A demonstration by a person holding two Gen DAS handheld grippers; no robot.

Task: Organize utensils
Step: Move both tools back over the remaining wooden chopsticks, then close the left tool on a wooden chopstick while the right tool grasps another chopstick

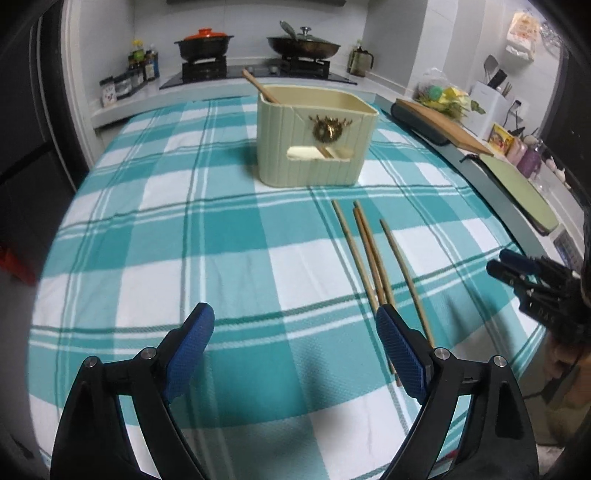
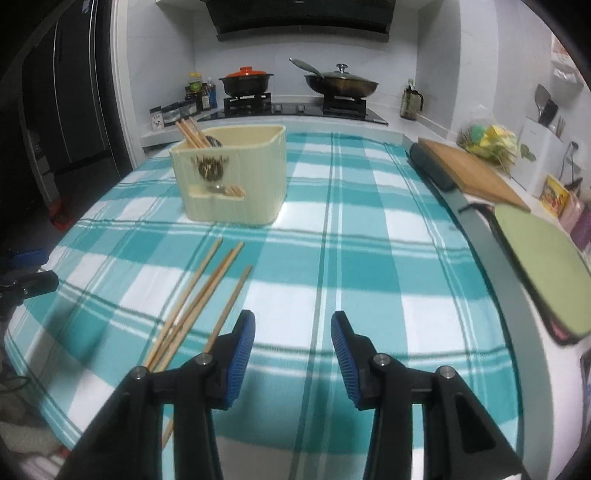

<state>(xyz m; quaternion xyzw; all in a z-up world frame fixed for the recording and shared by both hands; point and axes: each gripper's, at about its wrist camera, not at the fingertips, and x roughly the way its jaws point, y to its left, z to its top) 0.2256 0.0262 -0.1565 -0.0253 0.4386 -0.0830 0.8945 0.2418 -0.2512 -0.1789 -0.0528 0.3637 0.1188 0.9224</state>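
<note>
four chopsticks (image 1: 373, 258) are laid on the checked cloth (image 1: 184, 240) before the cream holder (image 1: 314, 140); left gripper (image 1: 295, 332) and right gripper (image 2: 293, 332) are held wide, empty.

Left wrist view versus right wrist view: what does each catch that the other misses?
Only the left wrist view shows the right gripper from the side. Only the right wrist view shows several chopsticks and a dark utensil inside the holder's back corner, plus the range hood. Both show the cream utensil holder, four loose chopsticks and the stove pans.
</note>
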